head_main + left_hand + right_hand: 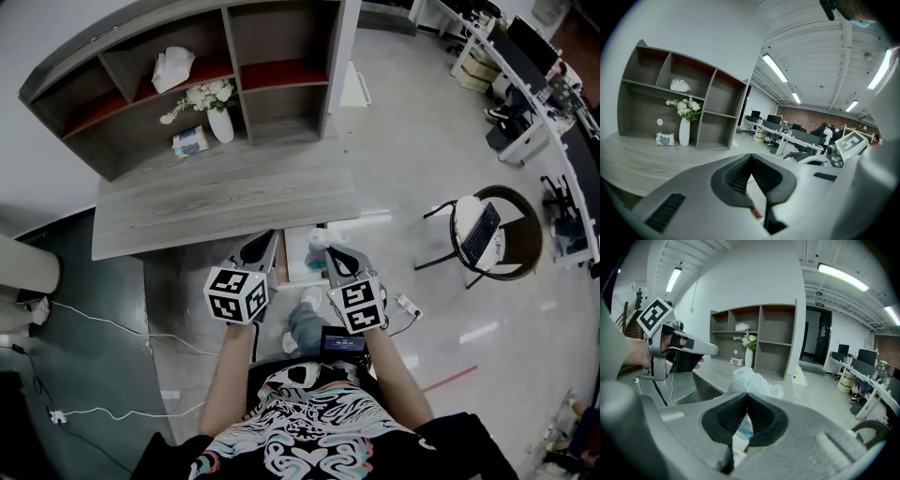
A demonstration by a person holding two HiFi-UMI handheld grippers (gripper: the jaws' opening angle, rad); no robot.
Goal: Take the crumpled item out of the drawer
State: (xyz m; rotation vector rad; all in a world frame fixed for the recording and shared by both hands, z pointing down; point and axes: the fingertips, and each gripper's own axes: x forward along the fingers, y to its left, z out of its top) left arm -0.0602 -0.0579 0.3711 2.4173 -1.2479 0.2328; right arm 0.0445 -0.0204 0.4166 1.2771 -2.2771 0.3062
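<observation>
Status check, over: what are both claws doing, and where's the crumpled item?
Right claw shut on crumpled white item, held in the air. Left claw shut, empty, off to its side. Nothing seen in the way.

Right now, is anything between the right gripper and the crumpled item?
Nothing visible. The right gripper has its jaws shut on the crumpled white plastic bag, held up near the desk edge. The left gripper is shut, empty, and off to the side.
</observation>
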